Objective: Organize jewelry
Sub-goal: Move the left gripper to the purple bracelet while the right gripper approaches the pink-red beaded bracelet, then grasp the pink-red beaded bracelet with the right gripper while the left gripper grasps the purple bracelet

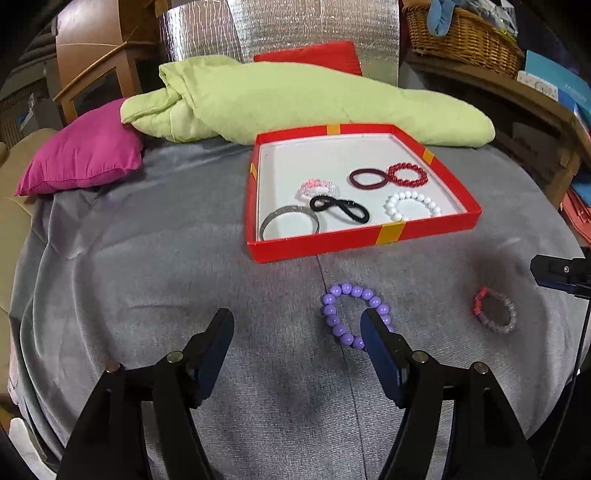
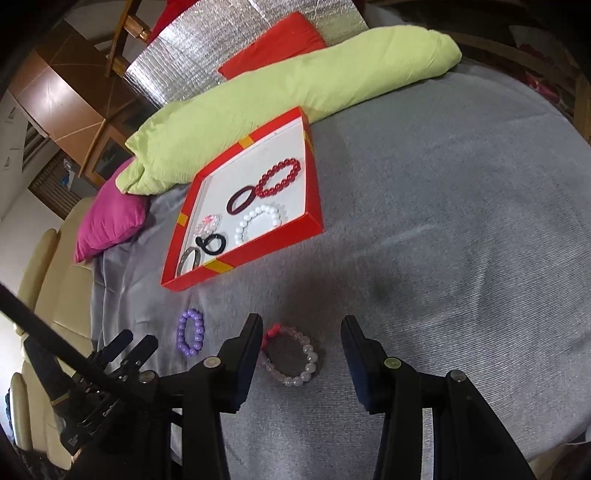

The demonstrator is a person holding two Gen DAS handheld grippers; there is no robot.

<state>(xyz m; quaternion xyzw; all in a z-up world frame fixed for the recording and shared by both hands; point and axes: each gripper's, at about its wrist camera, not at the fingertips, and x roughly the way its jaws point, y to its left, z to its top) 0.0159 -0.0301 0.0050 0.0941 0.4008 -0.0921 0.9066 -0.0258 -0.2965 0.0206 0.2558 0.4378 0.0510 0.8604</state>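
A red tray (image 1: 321, 248) (image 2: 236, 258) lies on the grey cloth and holds several bracelets and hair ties, among them a white bead bracelet (image 1: 413, 205) (image 2: 258, 221) and a red bead bracelet (image 1: 407, 174) (image 2: 279, 178). A purple bead bracelet (image 1: 352, 314) (image 2: 191, 333) lies on the cloth in front of the tray, touching my left gripper's right finger. My left gripper (image 1: 297, 325) is open and empty. A pale pink bead bracelet (image 1: 495, 310) (image 2: 291, 354) with a red tie lies to the right, between the fingers of my open right gripper (image 2: 301, 332).
A green pillow (image 1: 295, 99) (image 2: 277, 96), a magenta cushion (image 1: 85, 147) (image 2: 110, 218) and a red cushion (image 1: 314, 55) lie behind the tray. A wicker basket (image 1: 461, 33) stands on a shelf at the back right. My left gripper shows in the right wrist view (image 2: 129, 345).
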